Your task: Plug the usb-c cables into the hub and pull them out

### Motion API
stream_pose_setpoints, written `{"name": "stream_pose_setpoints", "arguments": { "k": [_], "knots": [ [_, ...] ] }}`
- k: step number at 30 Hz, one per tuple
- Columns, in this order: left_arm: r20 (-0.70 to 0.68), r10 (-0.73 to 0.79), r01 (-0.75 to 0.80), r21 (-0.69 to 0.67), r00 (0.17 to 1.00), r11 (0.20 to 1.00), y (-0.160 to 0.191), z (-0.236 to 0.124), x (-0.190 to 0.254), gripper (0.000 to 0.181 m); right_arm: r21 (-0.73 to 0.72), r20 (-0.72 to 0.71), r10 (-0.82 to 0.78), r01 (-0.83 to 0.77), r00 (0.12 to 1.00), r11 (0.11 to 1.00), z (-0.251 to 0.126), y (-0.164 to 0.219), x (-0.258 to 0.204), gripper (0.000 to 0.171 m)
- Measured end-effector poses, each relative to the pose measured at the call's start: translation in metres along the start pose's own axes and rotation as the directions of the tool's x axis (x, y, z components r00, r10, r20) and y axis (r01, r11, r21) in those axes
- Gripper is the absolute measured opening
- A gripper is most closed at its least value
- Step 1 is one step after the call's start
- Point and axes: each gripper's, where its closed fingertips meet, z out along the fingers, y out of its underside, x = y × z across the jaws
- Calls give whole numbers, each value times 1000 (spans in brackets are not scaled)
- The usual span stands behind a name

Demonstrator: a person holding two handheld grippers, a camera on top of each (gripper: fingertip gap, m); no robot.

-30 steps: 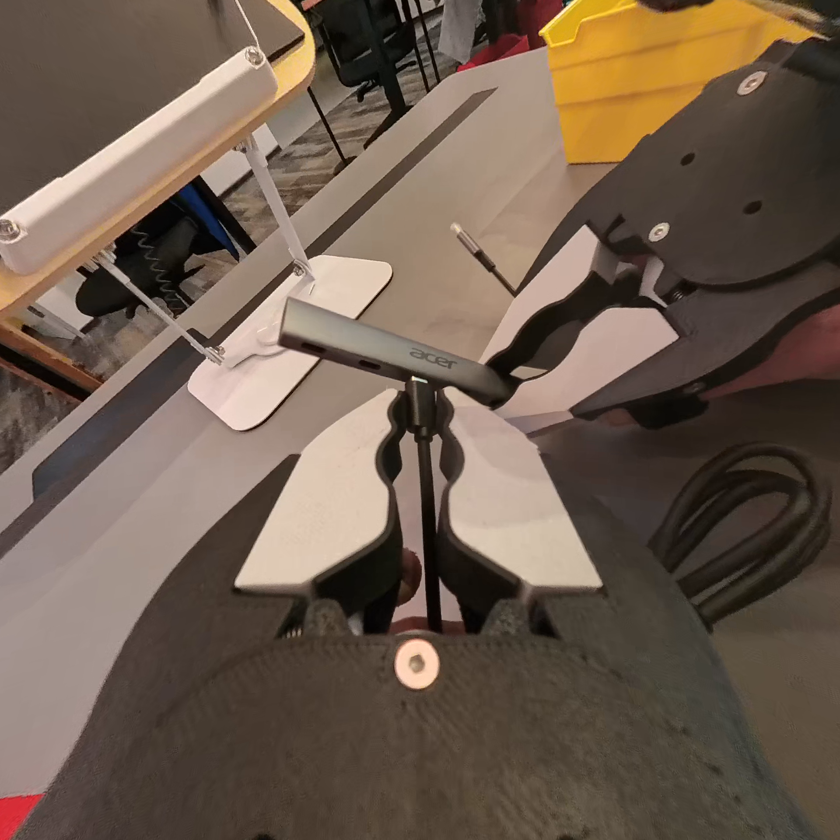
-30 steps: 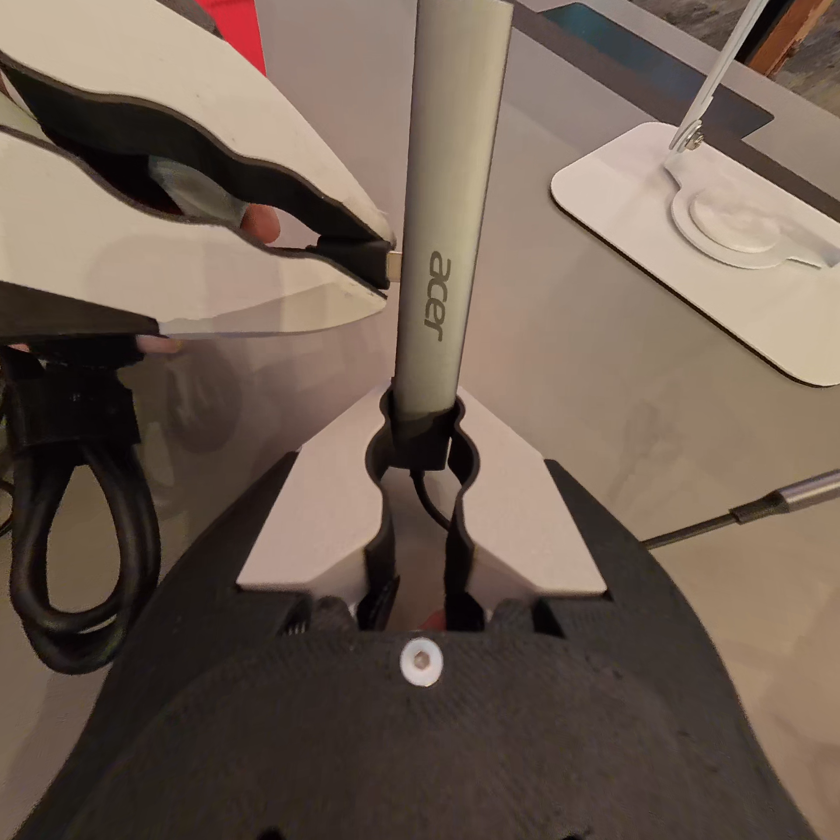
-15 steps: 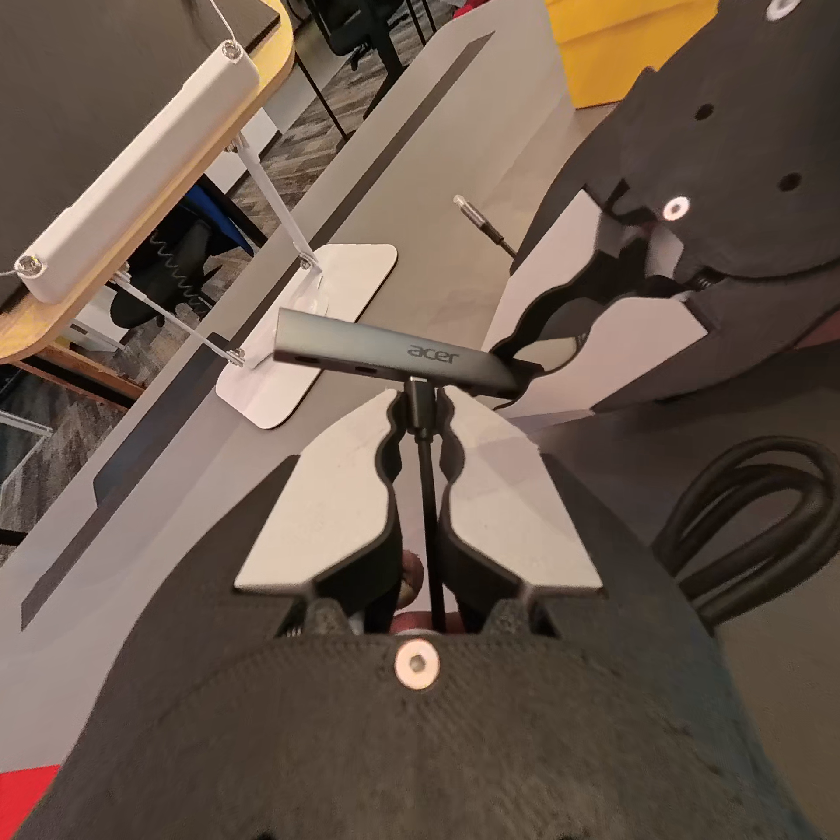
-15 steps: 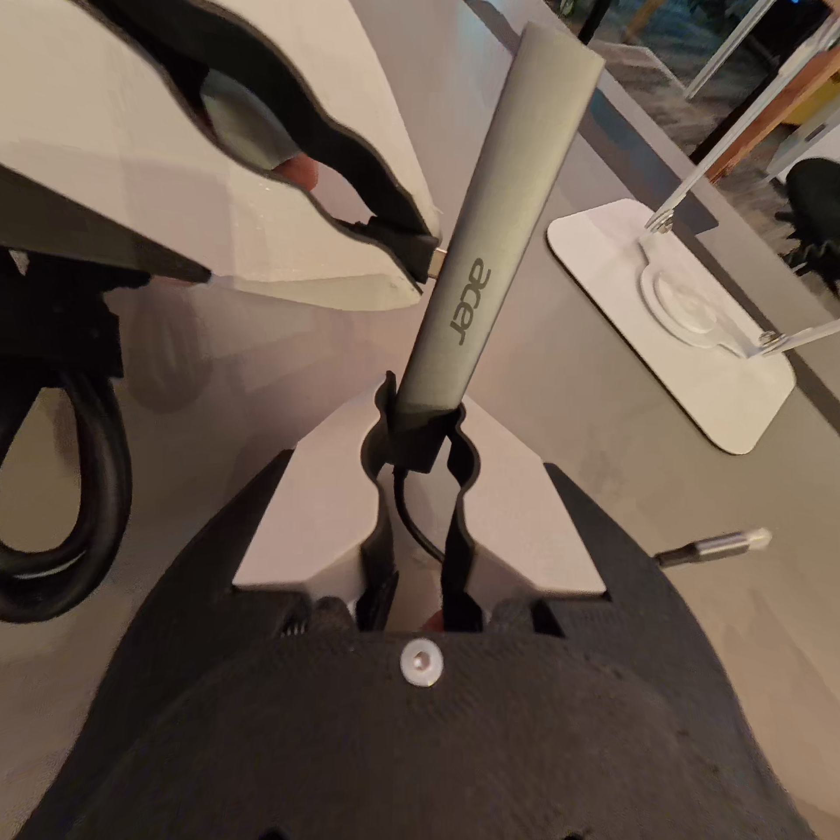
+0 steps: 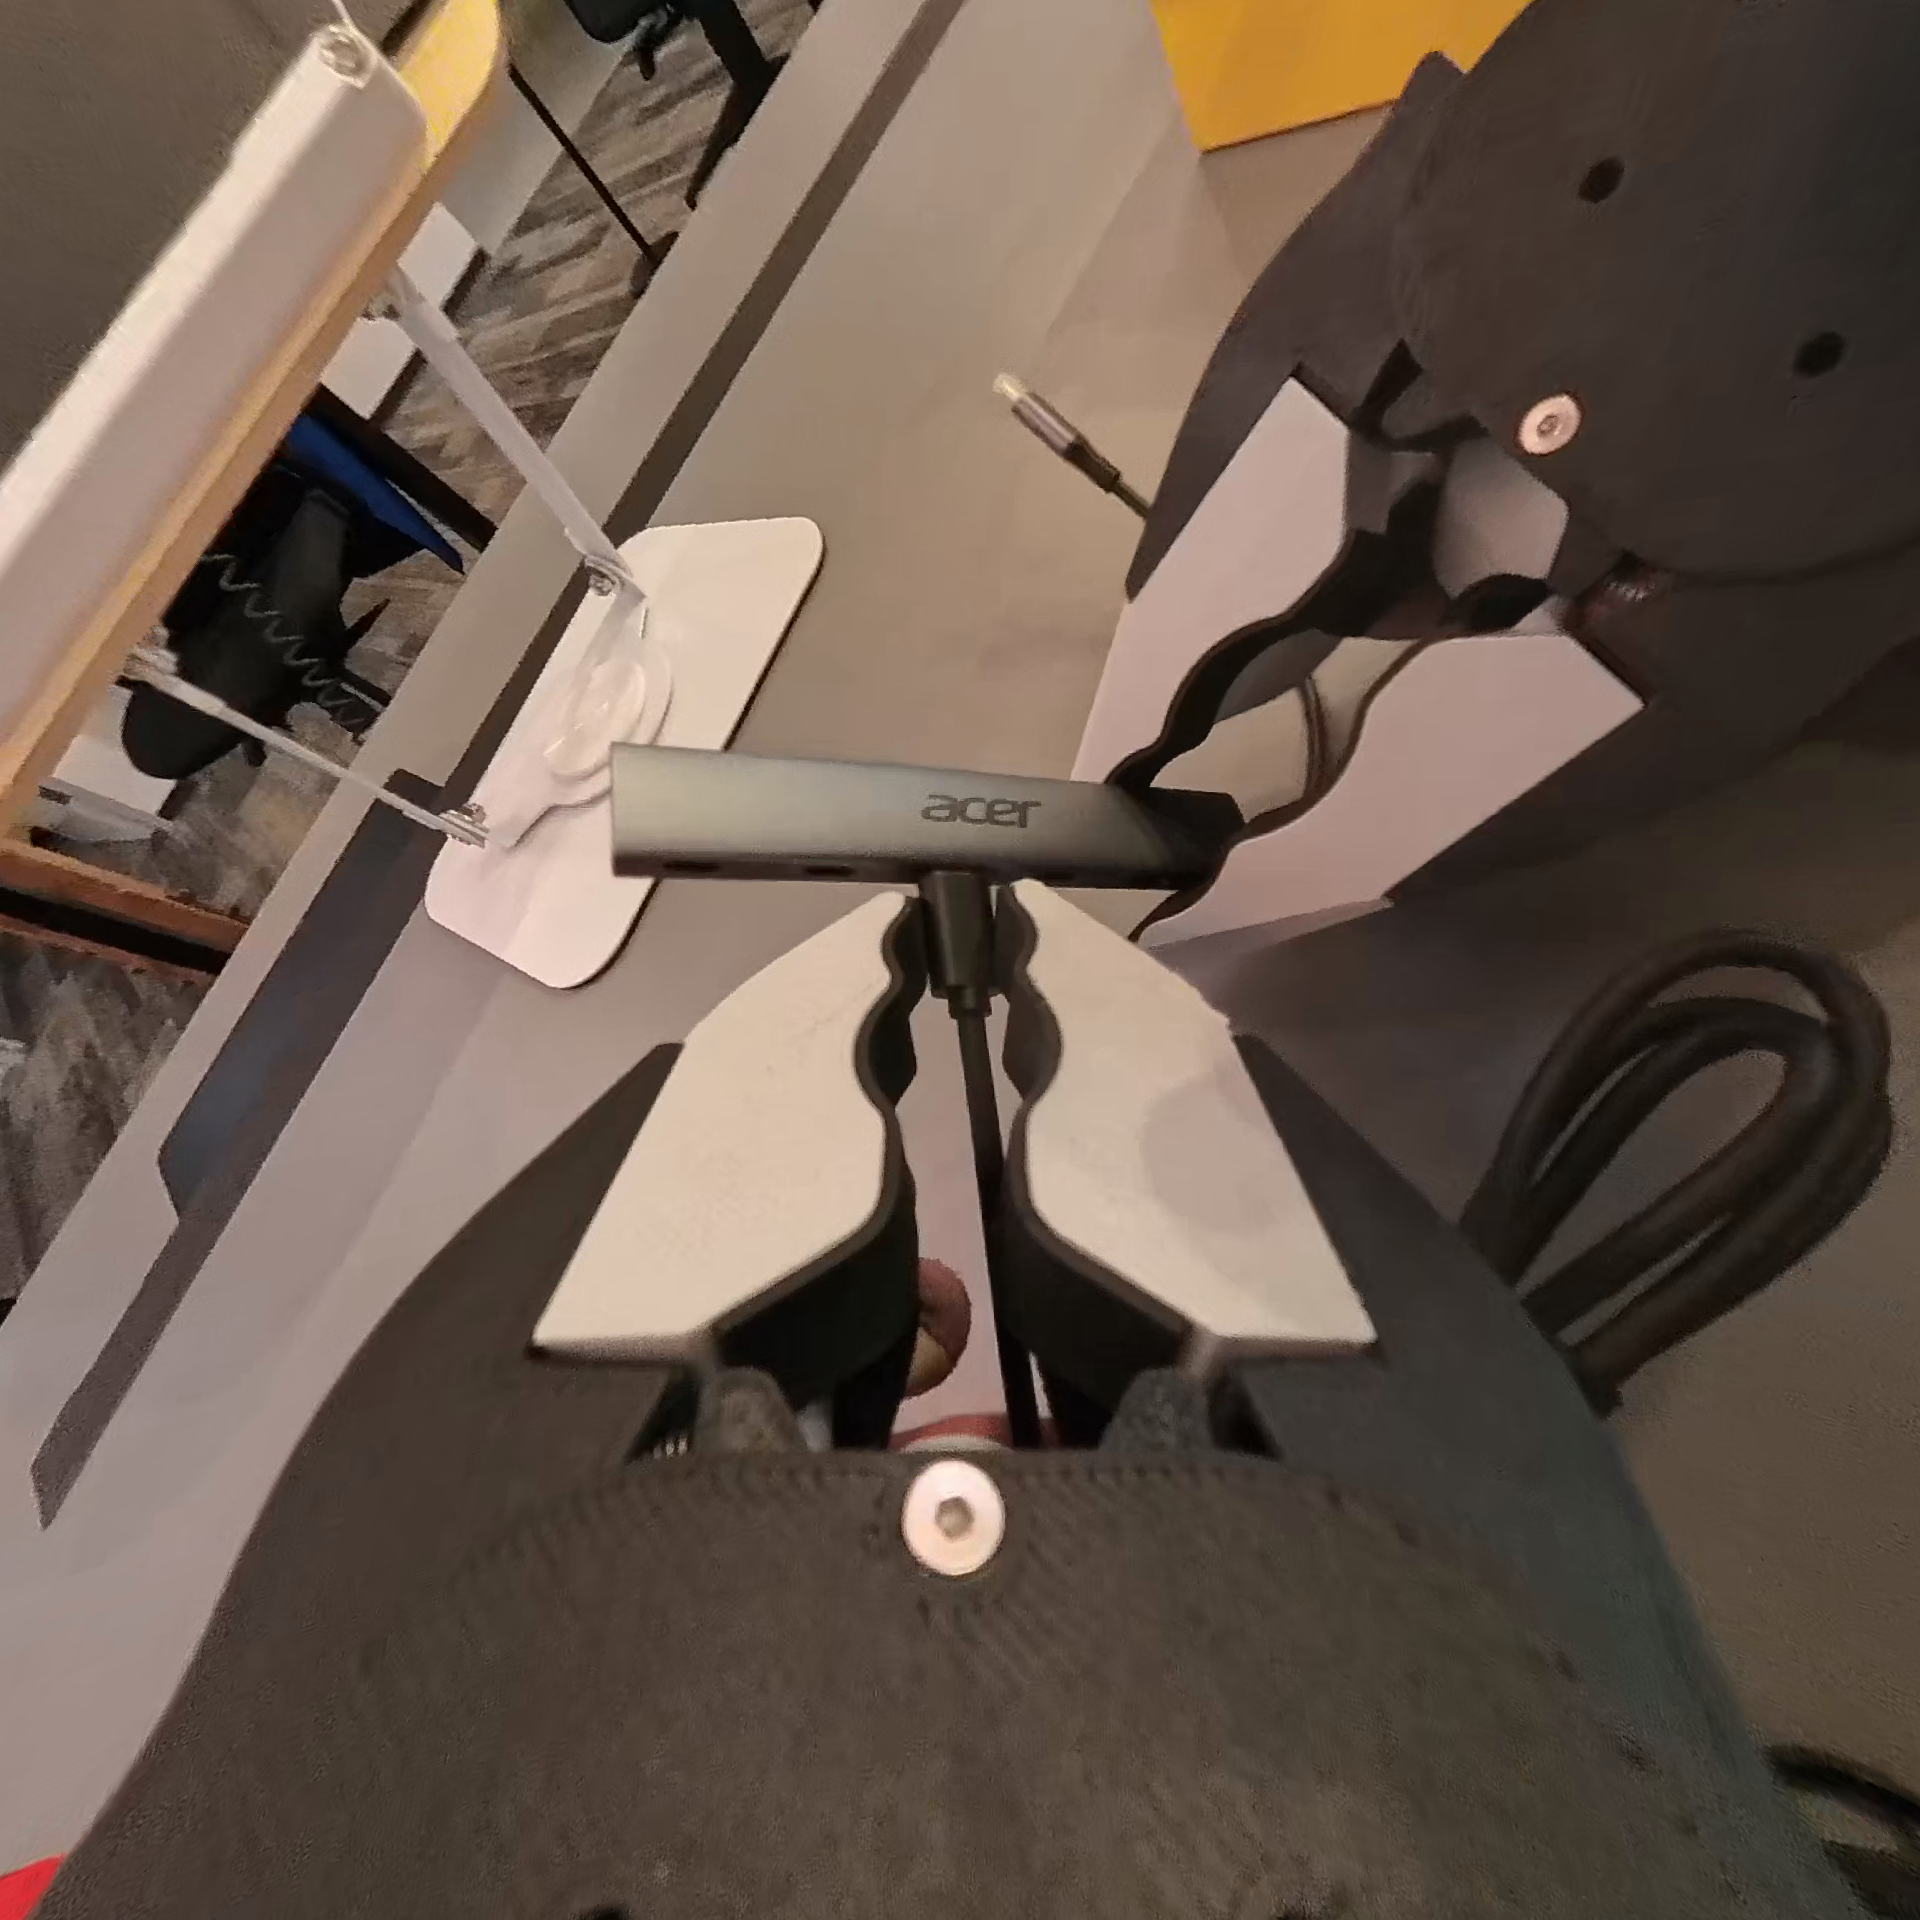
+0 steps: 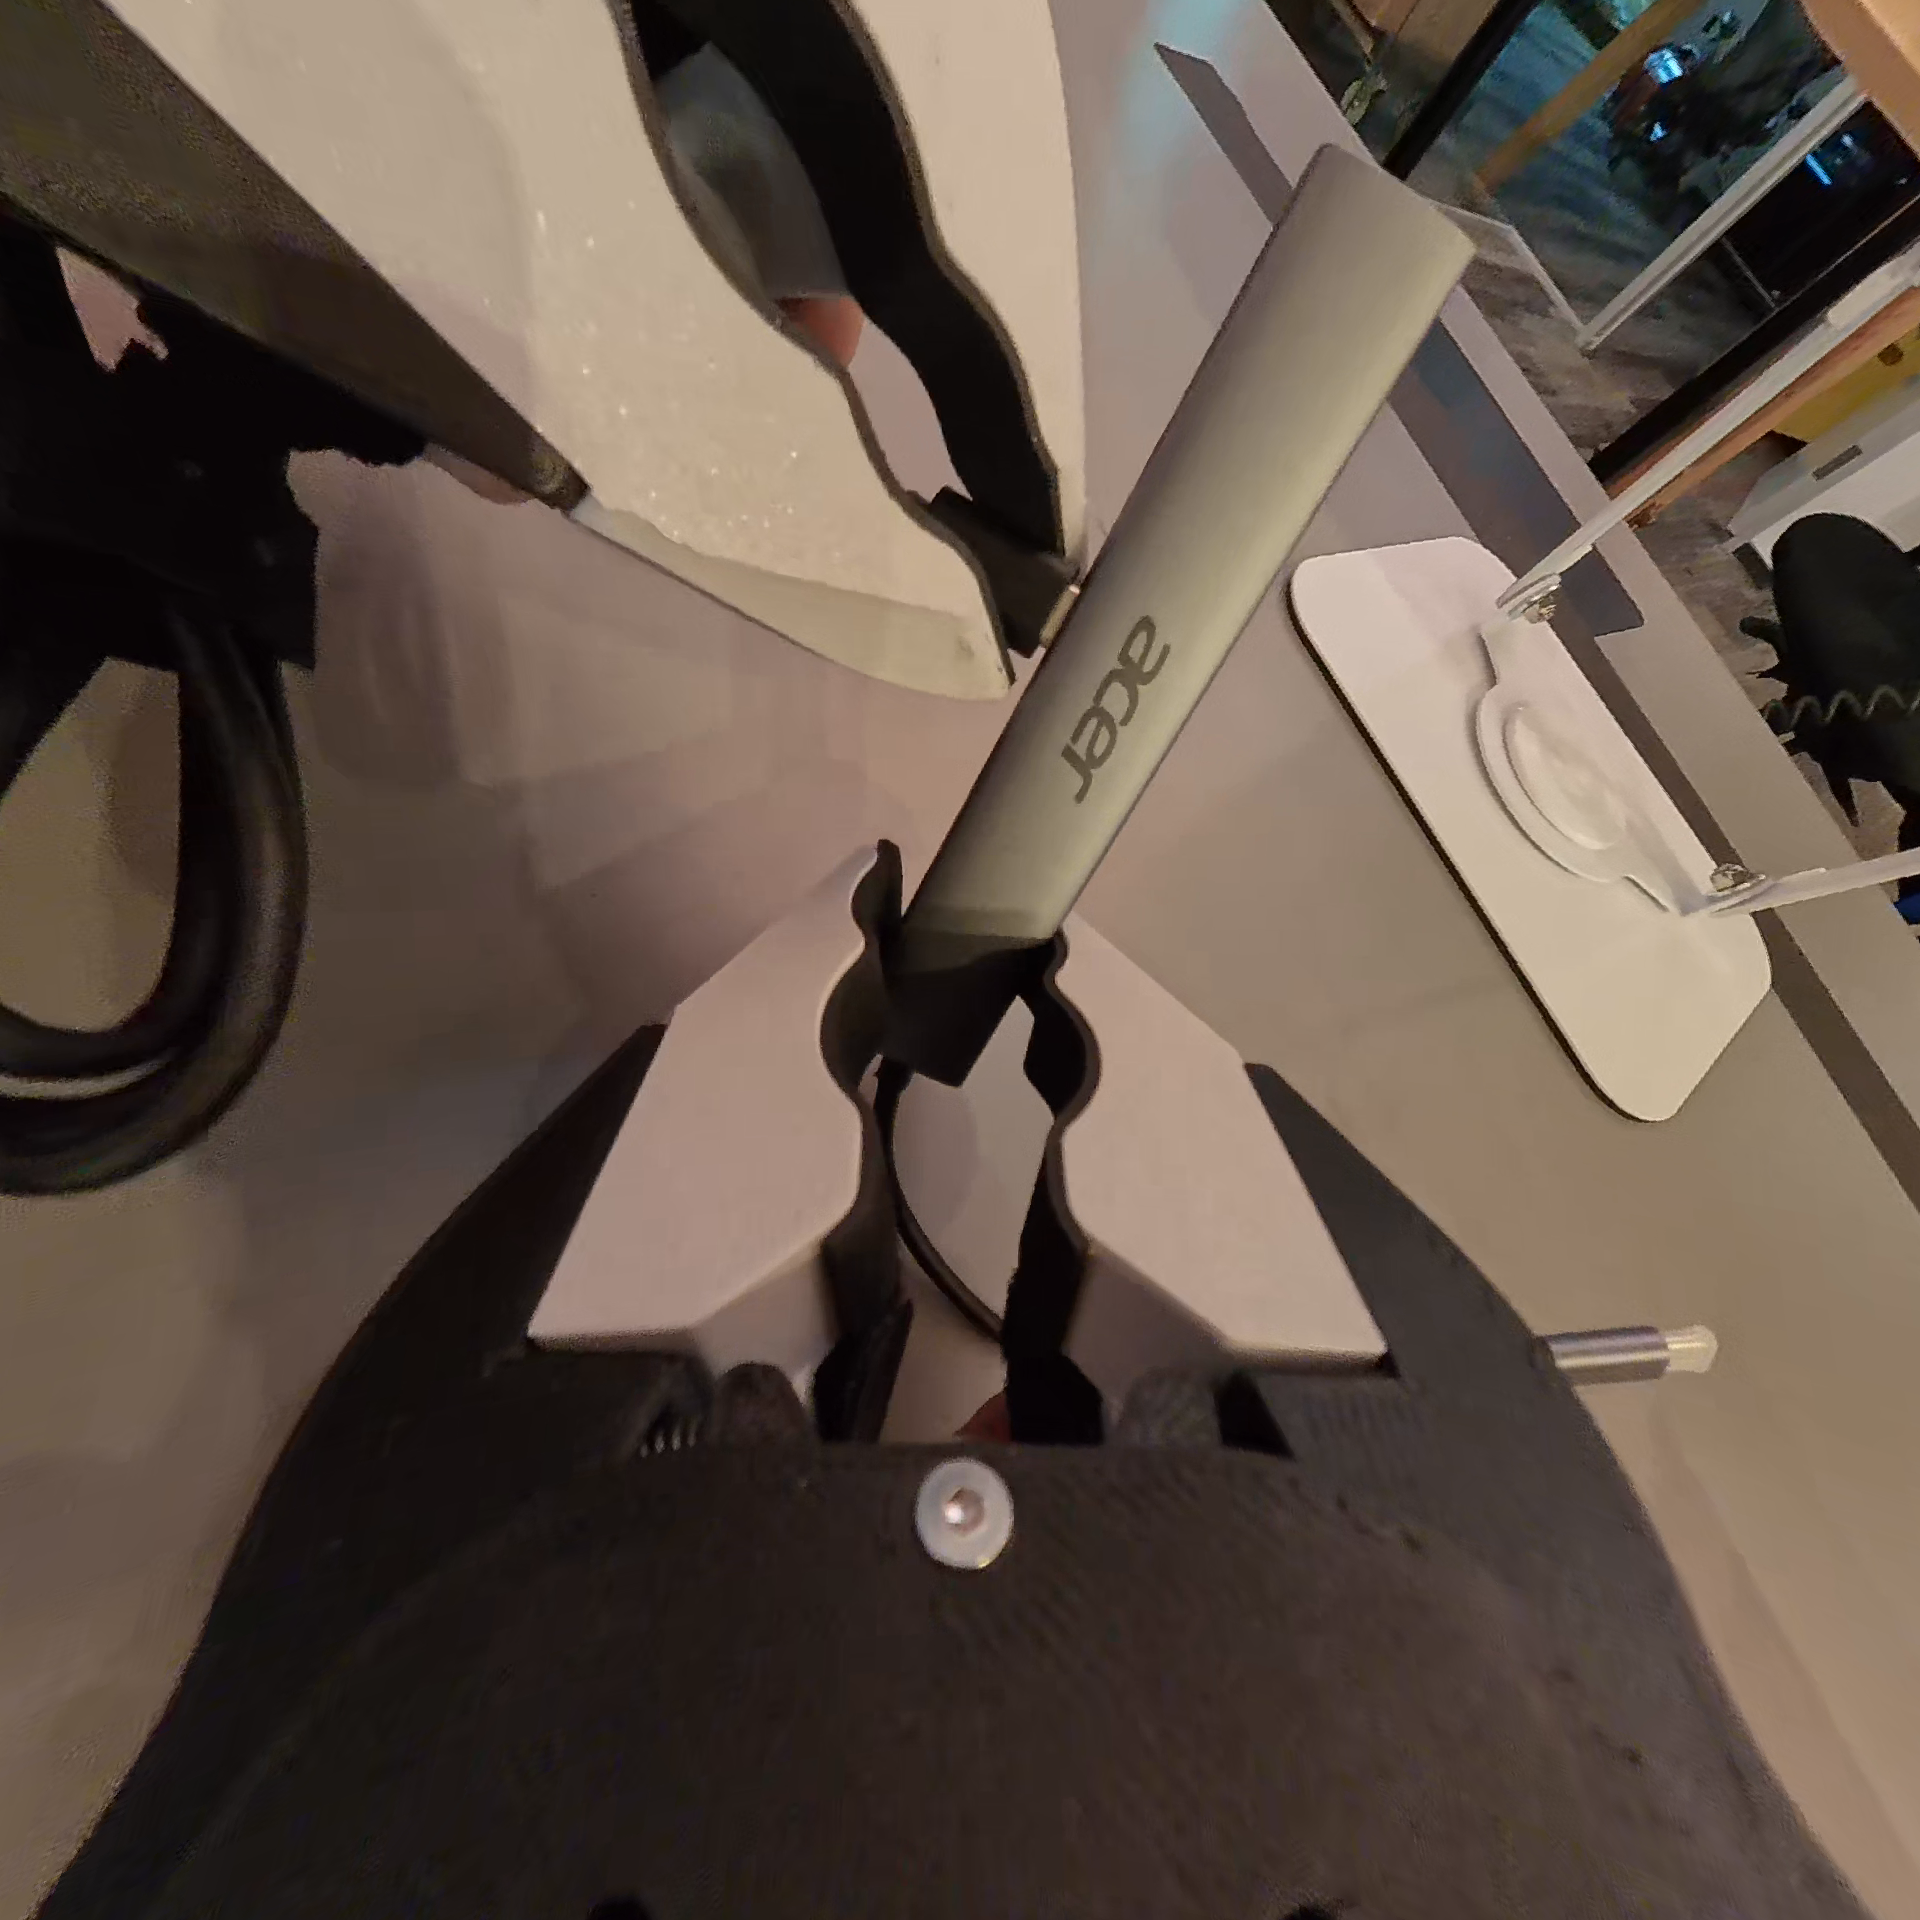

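Left claw (image 5: 958,935): pressed on the black plug (image 5: 961,930) of a usb-c cable (image 5: 987,1143); the thin black cable runs back between the two fingers toward the camera.
Plug: it sits in the long side of the hub, right at the tips of the left claw; how deep it is seated I cannot tell, since a short metal part seems to show in the right wrist view.
Hub (image 5: 883,821): a grey bar held in the air above the desk (image 5: 987,260), lying crosswise just beyond the left claw tips, with more ports to the left of the plug.
Right claw (image 6: 961,966): pinching the dark end of the hub, which points up and away to the right from this claw; in the left wrist view this claw comes from the right side.
Second cable: its silver plug (image 5: 1039,416) lies free on the desk, far beyond the left claw and well apart from the hub.
Thick black cable (image 5: 1714,1143): coiled on the desk, to the right of the left claw.
White stand base (image 5: 717,613): on the desk, beyond and left of the hub.
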Motion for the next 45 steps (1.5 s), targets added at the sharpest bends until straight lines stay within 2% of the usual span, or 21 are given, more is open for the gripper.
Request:
{"name": "stream_pose_setpoints", "arguments": {
  "k": [5, 13, 22, 30, 38, 45],
  "knots": [
    [-49, 11, -11, -9, 999, 1000, 1, -1, 2, 12, 5, 17, -3, 3, 1000, 1000, 0, 0, -3, 19],
    [-48, -36, 41, 110, 998, 993, -7, -5, 4, 13, 23, 128, 195, -200, 972, 980, -4, -4, -5, 17],
    [61, 47, -61, 240, 997, 969, -27, -13, 5, 13, 4, 270, 350, -365, 897, 931, -13, -14, -14, 16],
    [185, 140, -194, 320, 973, 927, -41, -18, 8, 13, -19, 327, 367, -382, 871, 924, -19, -21, -22, 17],
    [302, 274, -354, 253, 913, 900, -40, -20, 7, 13, -124, 337, 397, -378, 854, 918, -25, -13, -20, 16],
    [278, 264, -330, 228, 924, 916, -31, -18, 9, 13, -157, 337, 399, -367, 853, 917, -25, -8, -22, 16]
  ]
}}
